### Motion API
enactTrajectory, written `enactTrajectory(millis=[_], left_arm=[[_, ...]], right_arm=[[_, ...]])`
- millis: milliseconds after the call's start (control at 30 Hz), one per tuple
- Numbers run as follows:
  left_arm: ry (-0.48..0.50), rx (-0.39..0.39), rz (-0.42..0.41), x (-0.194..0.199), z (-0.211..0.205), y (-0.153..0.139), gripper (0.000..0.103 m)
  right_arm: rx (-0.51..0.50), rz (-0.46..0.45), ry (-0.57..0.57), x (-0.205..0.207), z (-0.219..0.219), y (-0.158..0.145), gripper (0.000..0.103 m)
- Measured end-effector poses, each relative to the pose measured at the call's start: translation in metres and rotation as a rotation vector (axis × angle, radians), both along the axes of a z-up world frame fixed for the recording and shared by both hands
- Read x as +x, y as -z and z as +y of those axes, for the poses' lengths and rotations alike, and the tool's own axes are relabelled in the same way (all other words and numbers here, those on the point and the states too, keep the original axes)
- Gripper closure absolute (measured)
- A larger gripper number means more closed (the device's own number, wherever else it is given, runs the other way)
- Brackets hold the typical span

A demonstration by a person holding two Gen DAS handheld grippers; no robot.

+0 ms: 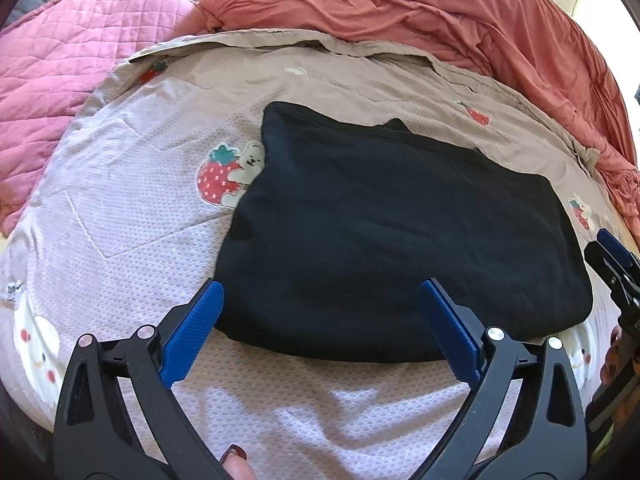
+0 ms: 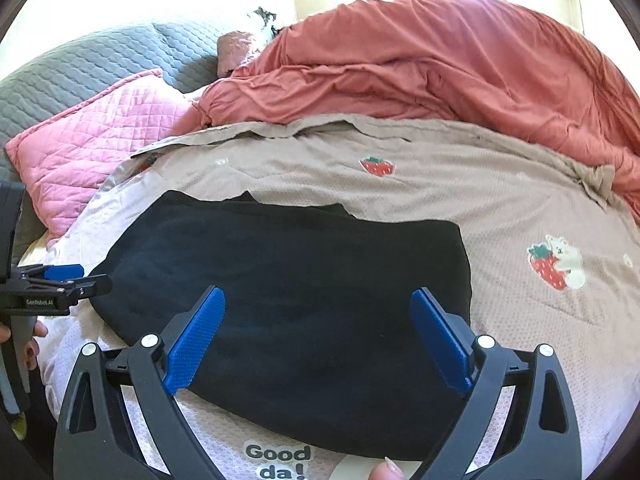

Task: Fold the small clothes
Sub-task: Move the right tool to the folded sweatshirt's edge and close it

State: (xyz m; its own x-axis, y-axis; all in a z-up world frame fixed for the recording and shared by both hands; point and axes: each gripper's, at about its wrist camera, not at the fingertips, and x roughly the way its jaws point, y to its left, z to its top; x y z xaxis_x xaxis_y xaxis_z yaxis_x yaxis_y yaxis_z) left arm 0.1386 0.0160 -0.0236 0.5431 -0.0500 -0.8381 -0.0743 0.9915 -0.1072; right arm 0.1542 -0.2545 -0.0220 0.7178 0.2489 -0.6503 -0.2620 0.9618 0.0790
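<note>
Bed point(image 1: 132, 208) with a pale textured cover printed with strawberries and little bears, taupe toward the far side. Beyond it a bunched coral-red duvet point(image 1: 420, 12), a pink quilted pillow point(image 1: 76, 52) at far left, grey quilted padding point(image 2: 80, 68) behind that. Bright window light at the back in the right wrist view.

Dark navy garment point(image 1: 400, 224) lies folded flat on the cover, roughly rectangular, a small flap of fabric sticking out at its far edge. A strawberry-and-bear print point(image 1: 228, 176) sits just beside its left edge, partly tucked under. "Good da!" lettering point(image 2: 280, 462) on the cover shows just beside the near edge of the garment in the right wrist view.

Left gripper point(image 1: 320, 292) hovers over the near-left part of the garment, jaws spread wide, blue pads point(image 1: 192, 336) clear of the cloth, nothing held. Right gripper point(image 2: 318, 296) over the near-right part, jaws likewise wide apart, empty. Each gripper shows at the edge of the other's view, beside the garment's ends. Fingertips with dark nail polish point(image 1: 234, 454) visible at the bottom of the left view; a pale fingernail point(image 2: 386, 468) at the bottom of the right.
</note>
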Motion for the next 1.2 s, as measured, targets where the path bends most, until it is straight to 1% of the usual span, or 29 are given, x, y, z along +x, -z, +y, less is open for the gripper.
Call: enactTrajectory(millis=[200,233,333,533,700,833,1033,1200], left_arm=[[-0.032,-0.018,-0.019,-0.003,0.016,-0.005,0.01],[-0.037,-0.021,-0.021,-0.004,0.019,-0.006,0.01],[-0.059,-0.03,-0.023,-0.006,0.029,-0.007,0.01],[-0.097,-0.034,-0.023,-0.008,0.048,-0.005,0.01],[-0.107,-0.04,-0.025,-0.009,0.059,0.0,0.01],[-0.118,-0.049,-0.025,-0.008,0.067,0.004,0.01],[-0.134,-0.046,-0.022,-0.004,0.081,0.013,0.01],[-0.157,-0.063,-0.018,-0.001,0.096,0.018,0.01]], right_arm=[[-0.026,-0.039,-0.019,-0.013,0.015,-0.003,0.009],[-0.03,-0.039,-0.026,-0.014,0.018,-0.003,0.004],[-0.048,-0.047,-0.05,-0.022,0.029,-0.003,0.005],[-0.127,-0.068,-0.095,-0.038,0.054,0.0,0.005],[-0.182,-0.095,-0.141,-0.05,0.079,0.001,0.005],[-0.218,-0.088,-0.17,-0.056,0.104,0.005,0.005],[-0.229,-0.048,-0.208,-0.064,0.144,0.014,0.005],[-0.31,-0.041,-0.23,-0.066,0.175,0.026,0.005]])
